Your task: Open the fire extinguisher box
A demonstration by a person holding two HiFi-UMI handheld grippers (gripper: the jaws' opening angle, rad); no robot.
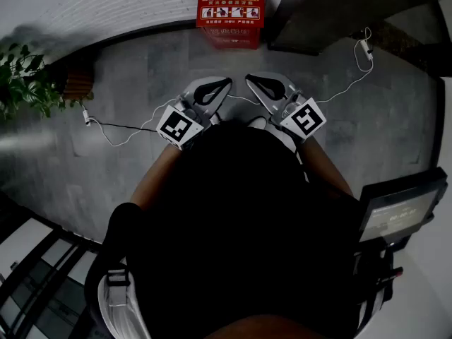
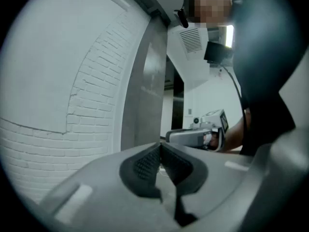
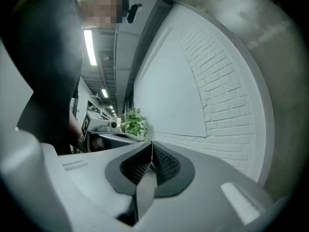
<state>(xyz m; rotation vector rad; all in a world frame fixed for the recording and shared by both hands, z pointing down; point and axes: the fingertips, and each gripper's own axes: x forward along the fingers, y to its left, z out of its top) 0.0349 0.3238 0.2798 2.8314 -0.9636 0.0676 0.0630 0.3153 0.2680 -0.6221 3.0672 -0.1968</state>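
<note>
I hold both claws close in front of my body, level and empty: my left claw [image 2: 160, 151] has its ribbed black pads pressed together with nothing between them, and my right claw [image 3: 152, 153] is closed the same way on nothing. The red fire extinguisher box [image 1: 229, 23], with a white pictogram panel on its top face, sits low on the grey tiled floor [image 1: 141, 69] against the white brick wall [image 1: 106, 6], straight ahead of me and well apart from both claws. As far as I can see its lid is down, so I cannot tell what is inside, and the task looks not yet begun. What worries me first is arriving with the claws closed. Shut pads would only shove the lid or skid over it, so I judge they must part before they meet its edge. The box is also low, so I will have to step in and stoop. A thin white cable [image 1: 87, 119] trails over the floor just left of my path and another lies to the right, and either could catch a foot. With the box backed against the wall, a lid swung up hard might strike the bricks or rock the box, and a pinch on too little of the rim could slip off.
</note>
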